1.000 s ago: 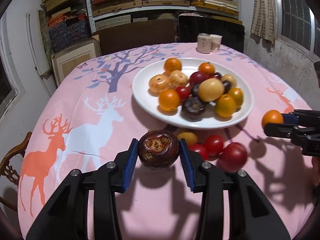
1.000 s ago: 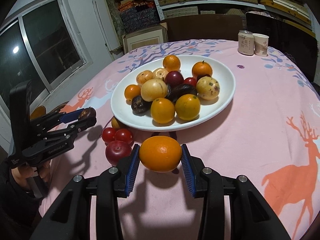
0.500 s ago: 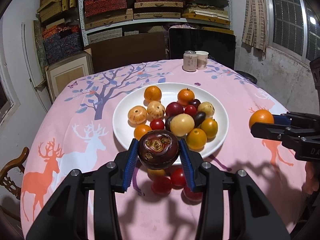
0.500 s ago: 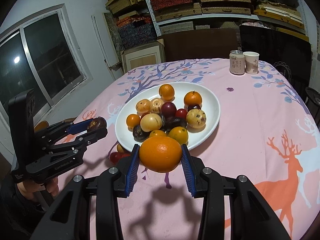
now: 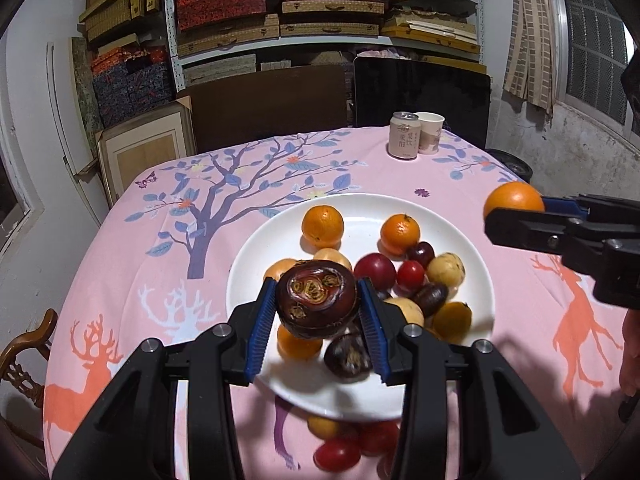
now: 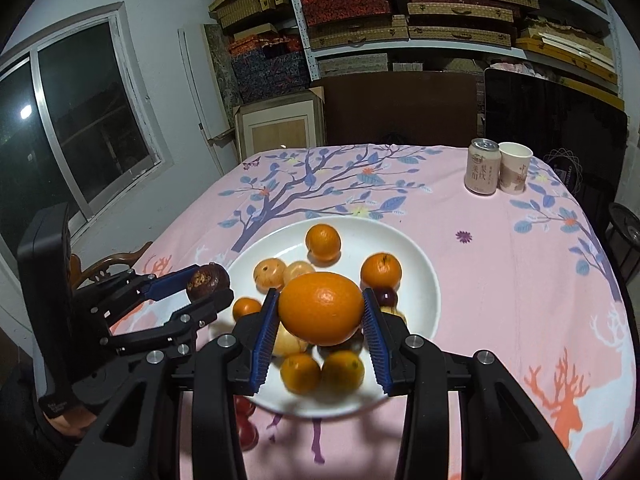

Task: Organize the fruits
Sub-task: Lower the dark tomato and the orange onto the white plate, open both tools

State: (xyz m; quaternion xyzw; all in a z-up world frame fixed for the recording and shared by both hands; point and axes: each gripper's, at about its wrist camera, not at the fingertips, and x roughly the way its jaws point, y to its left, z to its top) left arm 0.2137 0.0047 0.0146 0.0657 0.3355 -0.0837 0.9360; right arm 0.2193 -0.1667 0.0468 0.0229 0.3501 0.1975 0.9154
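On plate point(image 5: 472, 248), three oranges point(image 5: 322, 227), two cherry tomatoes point(image 5: 411, 275)

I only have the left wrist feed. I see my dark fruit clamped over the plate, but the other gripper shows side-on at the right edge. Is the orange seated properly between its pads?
Observer: Yes. In the right wrist view the orange sits squarely in the right gripper, both blue pads pressing its sides.
Operator: Anything in the room off to my left that I'm missing?
Observer: A large dark window fills that wall.
Operator: And how does my left gripper look from over there?
Observer: The left gripper is side-on at the plate's left rim, with the dark fruit at its tips, clear of the tablecloth.
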